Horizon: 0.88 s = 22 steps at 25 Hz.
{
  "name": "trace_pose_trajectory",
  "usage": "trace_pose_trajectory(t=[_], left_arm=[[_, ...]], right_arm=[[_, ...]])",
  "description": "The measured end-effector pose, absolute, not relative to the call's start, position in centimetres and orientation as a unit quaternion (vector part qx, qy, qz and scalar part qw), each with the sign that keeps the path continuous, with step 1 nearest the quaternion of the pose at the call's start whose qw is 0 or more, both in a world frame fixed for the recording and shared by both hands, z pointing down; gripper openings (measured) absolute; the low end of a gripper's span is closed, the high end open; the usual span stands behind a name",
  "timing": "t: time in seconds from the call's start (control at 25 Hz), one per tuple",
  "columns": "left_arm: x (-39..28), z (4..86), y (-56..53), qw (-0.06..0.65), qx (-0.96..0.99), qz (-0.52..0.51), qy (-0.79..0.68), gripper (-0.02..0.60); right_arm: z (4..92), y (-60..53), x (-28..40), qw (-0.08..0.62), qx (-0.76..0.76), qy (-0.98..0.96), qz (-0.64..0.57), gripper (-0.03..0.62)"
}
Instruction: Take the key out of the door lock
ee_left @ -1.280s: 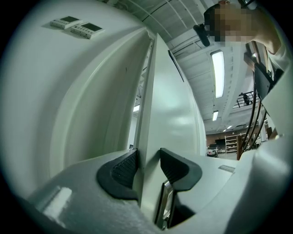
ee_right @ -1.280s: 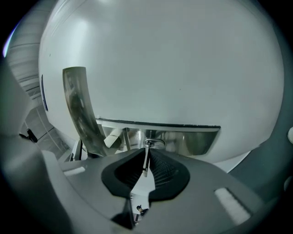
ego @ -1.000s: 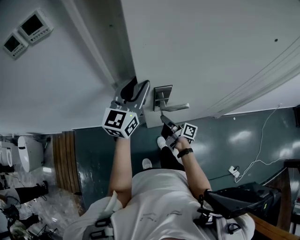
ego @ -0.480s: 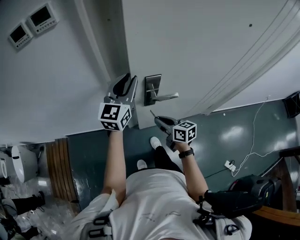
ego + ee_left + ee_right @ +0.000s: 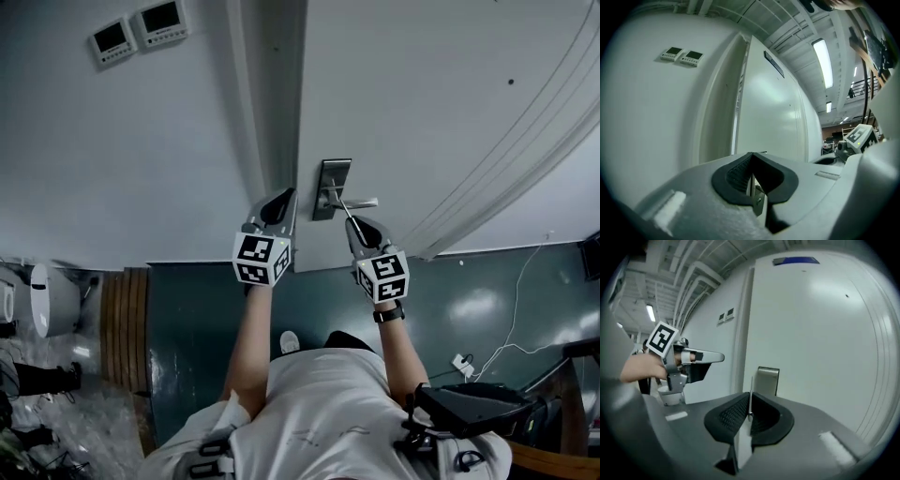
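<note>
A silver lock plate (image 5: 330, 176) with a lever handle (image 5: 365, 202) sits on the white door (image 5: 431, 94). My right gripper (image 5: 359, 225) is just below it, shut on a thin metal key (image 5: 342, 201). The key's blade points at the plate, and I cannot tell whether its tip touches it. In the right gripper view the key (image 5: 751, 394) stands edge-on between the pads, with the lock plate (image 5: 768, 379) right behind. My left gripper (image 5: 279, 202) hovers at the door's edge, left of the plate, shut with nothing held (image 5: 751, 176).
The door frame (image 5: 272, 94) runs up beside the left gripper. Two small wall panels (image 5: 136, 30) hang on the wall at upper left. Below lies a dark floor (image 5: 187, 309) with a white cable (image 5: 525, 300) and dark equipment (image 5: 478, 403) at lower right.
The left gripper's jaws have closed and it has shifted right toward the door's edge. The right gripper drew back from the handle, then came back up to the lock plate with the key.
</note>
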<state>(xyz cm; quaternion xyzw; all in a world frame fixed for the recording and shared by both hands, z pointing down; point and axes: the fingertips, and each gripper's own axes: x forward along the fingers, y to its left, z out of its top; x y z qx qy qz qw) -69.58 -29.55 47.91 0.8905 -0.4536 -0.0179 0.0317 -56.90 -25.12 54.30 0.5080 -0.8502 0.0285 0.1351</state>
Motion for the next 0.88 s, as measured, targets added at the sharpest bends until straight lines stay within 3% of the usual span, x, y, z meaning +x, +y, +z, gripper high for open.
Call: trace_pose_trajectory(t=[0.24,0.64,0.88], left_arm=[[-69.5,45.9,-26.5,0.005,0.855,-0.003,-0.519,0.000],[-56.9,46.1,-19.3,-0.016,0.842,-0.003,-0.539,0.002],[-55.0,46.4,-17.0,-0.006,0.842,-0.007,-0.540,0.002]], right_arm=[[48.3,-25.6,-56.2,0.046,0.513,-0.857,-0.009,0.028],[48.3,-19.0,-45.7,0.021,0.522,-0.852,0.043,0.028],[47.1,-16.5,-43.5,0.018,0.545,-0.838,0.015,0.028]])
